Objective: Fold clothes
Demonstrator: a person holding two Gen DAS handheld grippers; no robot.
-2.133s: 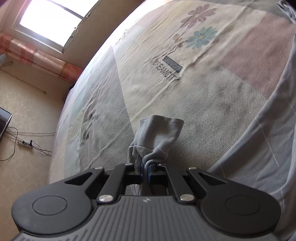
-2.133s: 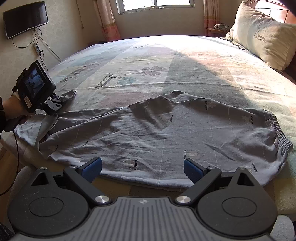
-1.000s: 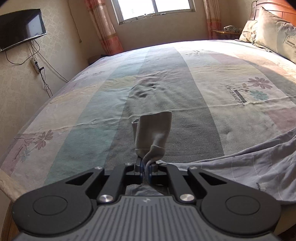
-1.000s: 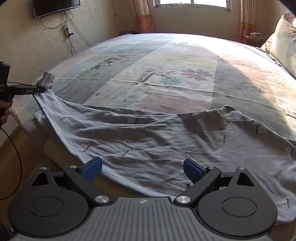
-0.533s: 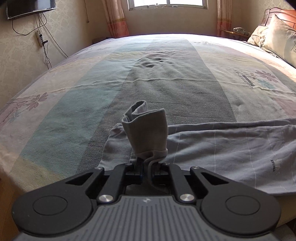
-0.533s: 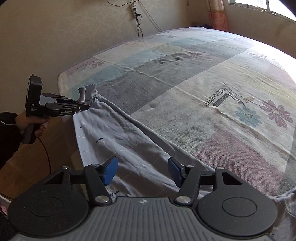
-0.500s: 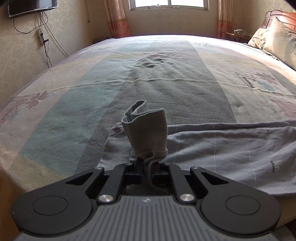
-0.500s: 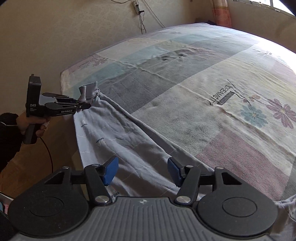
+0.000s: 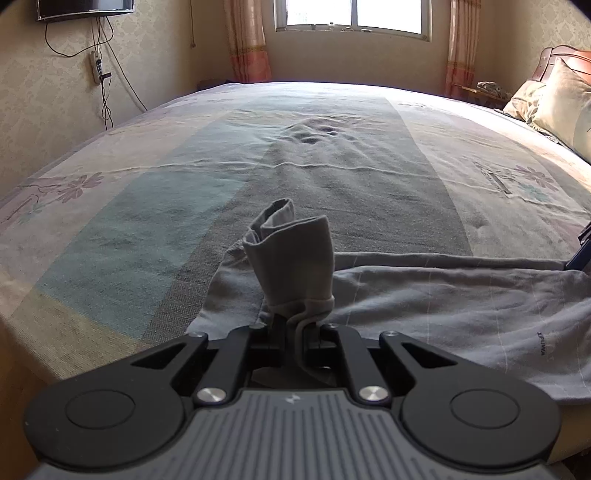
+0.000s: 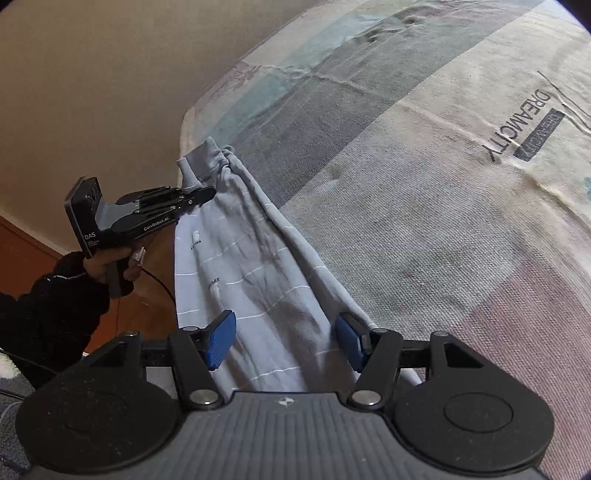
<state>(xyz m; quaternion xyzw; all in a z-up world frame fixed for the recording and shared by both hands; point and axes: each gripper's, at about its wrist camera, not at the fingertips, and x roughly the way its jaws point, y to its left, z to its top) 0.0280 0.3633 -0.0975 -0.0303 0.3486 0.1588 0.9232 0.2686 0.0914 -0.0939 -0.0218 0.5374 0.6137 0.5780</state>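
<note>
Right wrist view, nearest: my right gripper (image 10: 282, 341) with its blue pads (image 10: 220, 339) partly open, the jaws having narrowed from a wider spread within the last second and now holding steady. The grey garment (image 10: 251, 280) runs up between the pads; neither pad is seen pressing on it, so I read nothing as gripped here. The cloth lies in a long gathered band along the near edge of the bed (image 10: 424, 206), with thin pale lines and small printed marks across it.

Beyond, at the far end of that band: my left gripper (image 10: 195, 195), held in a hand (image 10: 114, 264) with a dark sleeve (image 10: 51, 306), its jaws closed on the garment just behind the cuff (image 10: 201, 162). A cable (image 10: 159, 282) hangs from the handle.

Left wrist view, nearest: the left gripper (image 9: 293, 332) with fingers (image 9: 275, 328) drawn together, a pinch of grey cloth caught between them. The cuff (image 9: 291, 254) stands upright just past the tips, its open end uppermost. The rest of the garment (image 9: 461, 295) spreads to the right, flat on the bed (image 9: 332, 177) near its front edge. A blue tip of the right gripper (image 9: 580, 254) shows at the right border, beside the cloth.

Farther: pillows (image 9: 554, 99) at right, window (image 9: 352, 16) and curtains (image 9: 247, 40) at the back wall, a screen (image 9: 85, 5) upper left
</note>
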